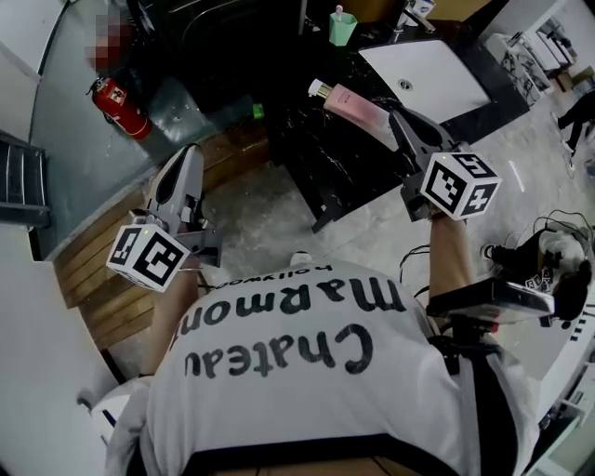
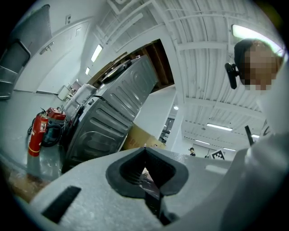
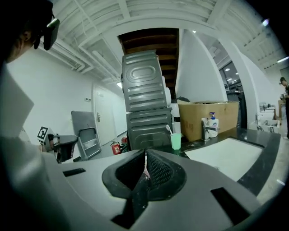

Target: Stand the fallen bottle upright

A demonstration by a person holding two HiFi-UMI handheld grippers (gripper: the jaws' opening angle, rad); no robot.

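The fallen bottle (image 1: 356, 105) is pink with a pale cap and lies on its side on the black counter (image 1: 321, 153), left of the white sink. My right gripper (image 1: 398, 117) hovers just over the bottle's near end, shut with nothing in it; its tips (image 3: 145, 152) meet in the right gripper view. The bottle does not show in that view. My left gripper (image 1: 190, 154) is off to the left above the floor, away from the counter. Its jaws (image 2: 144, 150) are shut and hold nothing.
A green cup (image 1: 342, 28) holding a toothbrush stands at the counter's back; it also shows as the green cup (image 3: 175, 141). The white sink (image 1: 428, 72) fills the counter's right. A soap dispenser (image 3: 213, 124), a cardboard box (image 3: 198, 118) and a red fire extinguisher (image 1: 121, 106) are around.
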